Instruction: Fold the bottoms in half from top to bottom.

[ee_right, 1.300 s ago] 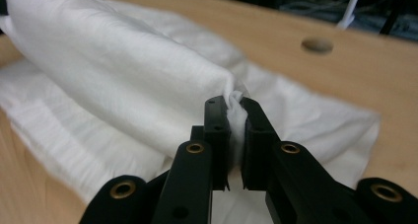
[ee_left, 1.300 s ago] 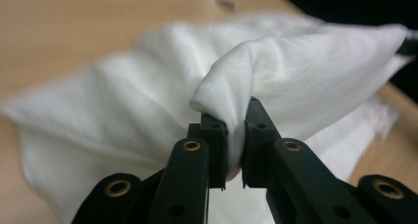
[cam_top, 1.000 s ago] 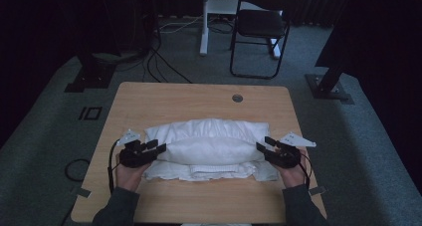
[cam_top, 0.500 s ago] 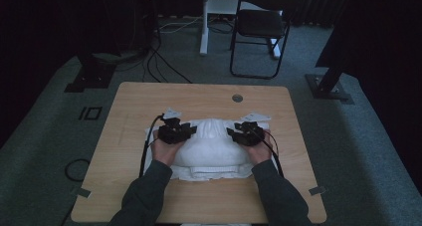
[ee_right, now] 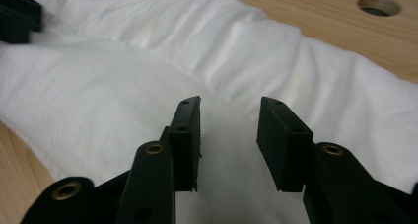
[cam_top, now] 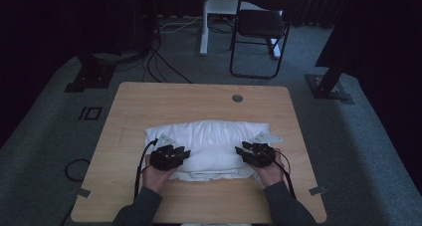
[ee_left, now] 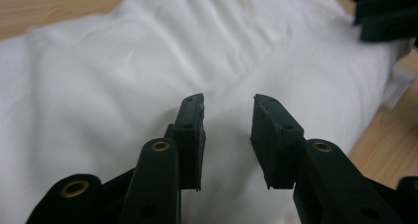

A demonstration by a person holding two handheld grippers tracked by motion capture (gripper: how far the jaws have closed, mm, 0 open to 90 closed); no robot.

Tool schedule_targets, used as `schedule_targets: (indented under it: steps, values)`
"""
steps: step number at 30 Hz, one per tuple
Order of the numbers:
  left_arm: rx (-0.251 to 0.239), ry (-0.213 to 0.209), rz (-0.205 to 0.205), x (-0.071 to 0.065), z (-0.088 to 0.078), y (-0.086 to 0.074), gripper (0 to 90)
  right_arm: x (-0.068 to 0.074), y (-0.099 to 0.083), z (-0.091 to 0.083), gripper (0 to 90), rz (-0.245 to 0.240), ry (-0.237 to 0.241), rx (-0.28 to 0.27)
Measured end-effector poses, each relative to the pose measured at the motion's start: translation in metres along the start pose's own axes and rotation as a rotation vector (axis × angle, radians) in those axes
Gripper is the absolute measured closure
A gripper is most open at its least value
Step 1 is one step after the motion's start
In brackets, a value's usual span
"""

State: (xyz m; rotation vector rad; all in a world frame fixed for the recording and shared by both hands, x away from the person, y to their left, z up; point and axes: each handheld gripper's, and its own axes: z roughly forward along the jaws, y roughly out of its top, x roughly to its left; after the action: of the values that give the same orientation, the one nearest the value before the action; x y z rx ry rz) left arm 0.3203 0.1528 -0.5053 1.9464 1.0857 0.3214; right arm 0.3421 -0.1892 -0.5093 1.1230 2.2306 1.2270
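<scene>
- We are partway through folding a white cloth [cam_top: 209, 146], which lies bunched in the middle of the tabletop [cam_top: 149, 101].
- Our left tool [cam_top: 175, 154] and right tool [cam_top: 249, 154] hover over its near edge; both have just been closing, yet their jaws stand apart with nothing gripped.
- Next, we judge, each tool must drop onto a fold and pinch it.
- The right gripper view brings up the cable hole [ee_right: 378, 6] and the cloth's creases; the high view gives a chair [cam_top: 261, 27] beyond the table.
</scene>
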Motion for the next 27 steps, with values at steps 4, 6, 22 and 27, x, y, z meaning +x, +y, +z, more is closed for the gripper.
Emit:
schedule_targets:
  steps: [4, 6, 22, 27]
  values:
    - [0.08, 0.081, 0.019, 0.005, 0.001, -0.028, 66.4, 0.0, -0.017, -0.005, 62.6, -0.016, -0.022, 0.05]
    - [0.118, 0.119, 0.018, 0.011, 0.007, -0.04, 67.0, -0.001, -0.028, -0.002, 64.9, -0.011, -0.022, 0.079]
    - [-0.057, 0.194, -0.101, 0.051, -0.01, -0.02, 20.9, -0.005, -0.047, 0.017, 65.1, 0.024, -0.006, 0.124]
    - [0.047, 0.297, -0.179, 0.08, 0.006, -0.024, 13.2, -0.004, -0.046, 0.019, 64.8, 0.032, -0.015, 0.122]
